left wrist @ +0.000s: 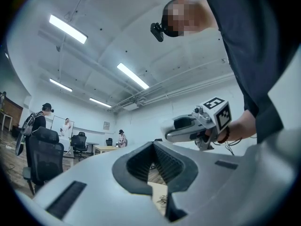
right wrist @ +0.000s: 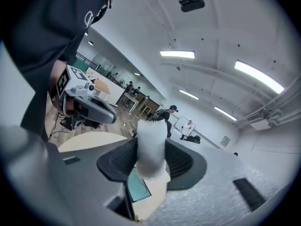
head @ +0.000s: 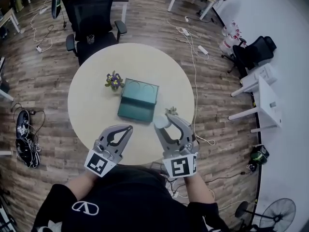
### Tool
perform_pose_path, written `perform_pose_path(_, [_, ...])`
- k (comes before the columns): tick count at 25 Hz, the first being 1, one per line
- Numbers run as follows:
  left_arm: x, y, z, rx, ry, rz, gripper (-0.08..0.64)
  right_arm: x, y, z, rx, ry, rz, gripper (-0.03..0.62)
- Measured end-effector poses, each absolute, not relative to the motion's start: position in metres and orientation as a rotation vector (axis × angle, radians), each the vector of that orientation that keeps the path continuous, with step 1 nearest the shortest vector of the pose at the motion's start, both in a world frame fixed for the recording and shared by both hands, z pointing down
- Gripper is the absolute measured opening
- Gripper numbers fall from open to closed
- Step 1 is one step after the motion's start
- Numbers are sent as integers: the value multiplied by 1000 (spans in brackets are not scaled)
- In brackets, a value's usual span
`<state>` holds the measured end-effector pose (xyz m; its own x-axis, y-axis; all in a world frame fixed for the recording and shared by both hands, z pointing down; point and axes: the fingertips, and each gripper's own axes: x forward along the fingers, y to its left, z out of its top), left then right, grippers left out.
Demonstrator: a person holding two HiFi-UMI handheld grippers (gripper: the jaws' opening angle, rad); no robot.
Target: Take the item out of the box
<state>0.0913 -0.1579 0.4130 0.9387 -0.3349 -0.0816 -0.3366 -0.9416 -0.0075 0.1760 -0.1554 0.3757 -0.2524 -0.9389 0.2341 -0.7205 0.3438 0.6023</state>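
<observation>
A teal box [head: 137, 101] lies open in the middle of the round cream table [head: 91, 105], its lid folded back toward the far side. My right gripper [head: 167, 123] hovers over the table's near right part, just right of the box, shut on a white, soft-looking cylindrical item [head: 161, 123]. In the right gripper view the item [right wrist: 150, 149] stands upright between the ribbed pads [right wrist: 181, 160], with the box [right wrist: 138, 187] below it. My left gripper [head: 119, 133] hangs over the near edge, shut and holding nothing [left wrist: 153, 147].
A small potted flower [head: 114, 80] stands left of the box, and a small green sprig [head: 171, 111] lies by my right gripper. A black office chair [head: 94, 23] faces the table's far side. Cables [head: 195, 71] run across the wooden floor at right.
</observation>
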Motion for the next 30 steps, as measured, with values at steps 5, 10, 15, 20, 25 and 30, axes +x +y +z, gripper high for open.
perform_pose_path(5, [98,-159,405,-3049,488,150,6,169,-134,362,1570,-2096,-534,183])
perform_pose_path(10, [100,-156,401,-3039,449,162,6,164,-118,353,1721,-2203,-485,183])
perform_pose_path(15, [104,-157,398,-3031,426,170,5,176,-108,350,1852,-2287,-433,181])
perform_pose_path(20, [102,-156,396,-3024,414,186,5,187,-103,360,1977,-2383,-281,181])
perform_pose_path(25, [99,-155,393,-3020,421,196,6,186,-101,366,2012,-2417,-260,181])
perform_pose_path(30, [98,-149,391,-3011,436,198,5,185,-99,375,2032,-2449,-213,181])
